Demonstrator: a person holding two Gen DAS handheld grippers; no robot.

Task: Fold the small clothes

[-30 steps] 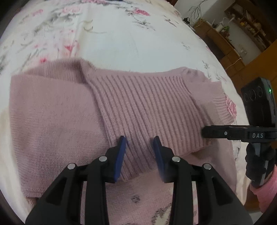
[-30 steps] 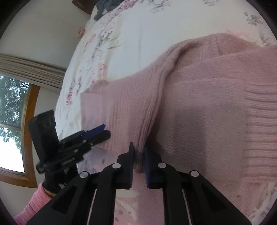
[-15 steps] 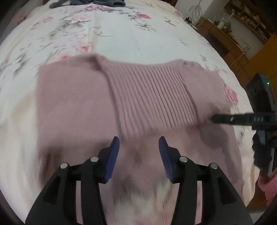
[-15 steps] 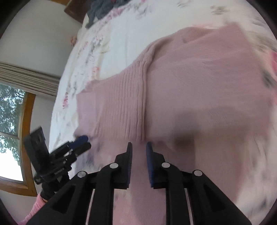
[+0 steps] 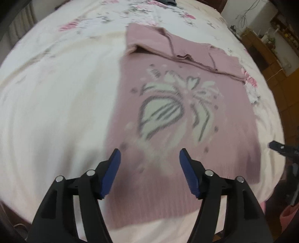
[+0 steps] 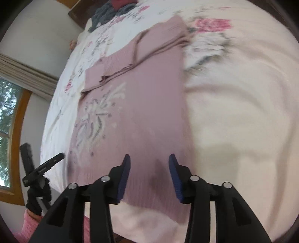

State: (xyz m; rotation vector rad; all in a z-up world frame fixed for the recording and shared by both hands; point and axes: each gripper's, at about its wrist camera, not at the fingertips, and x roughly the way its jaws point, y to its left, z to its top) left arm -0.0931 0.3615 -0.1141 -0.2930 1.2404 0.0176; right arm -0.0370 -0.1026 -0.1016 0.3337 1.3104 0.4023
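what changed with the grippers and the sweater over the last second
Both grippers let go and backed off toward the hem. The right gripper, shut on a ribbed fold a second ago, is now open and empty; the left gripper opened wider. The pink sweater stayed on the floral bedspread, sleeves folded across the top.

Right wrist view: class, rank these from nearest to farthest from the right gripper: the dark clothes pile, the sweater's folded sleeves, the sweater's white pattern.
From the right gripper:
1. White pattern, ahead, left.
2. Folded sleeves, farther up the bed.
3. Dark clothes pile, at the far end.
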